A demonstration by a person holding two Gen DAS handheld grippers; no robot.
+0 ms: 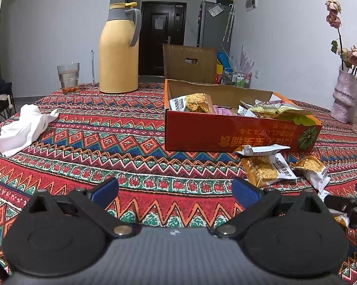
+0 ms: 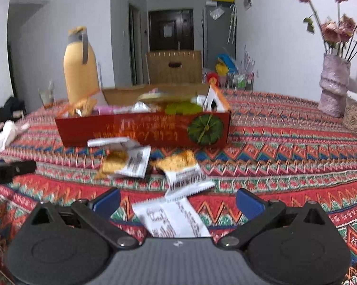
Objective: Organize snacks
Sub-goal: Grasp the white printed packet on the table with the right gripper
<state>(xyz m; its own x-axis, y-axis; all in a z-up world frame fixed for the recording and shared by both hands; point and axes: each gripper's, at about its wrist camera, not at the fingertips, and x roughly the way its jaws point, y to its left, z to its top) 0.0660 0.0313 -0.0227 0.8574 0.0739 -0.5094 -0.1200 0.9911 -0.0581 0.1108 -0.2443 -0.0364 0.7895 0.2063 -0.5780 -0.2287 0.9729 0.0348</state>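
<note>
A red cardboard box with a pumpkin print holds several snack packets. In front of it, loose packets lie on the patterned cloth: a white-and-orange cracker packet, another, and a white packet lying between my right gripper's fingers. My right gripper is open around that packet without pinching it. Left of the packets, my left gripper is open over bare cloth. The other gripper shows at each view's edge.
A yellow thermos jug and a glass of water stand at the far left. A crumpled white cloth lies on the left. A pink vase of dried flowers and a clear container stand on the right.
</note>
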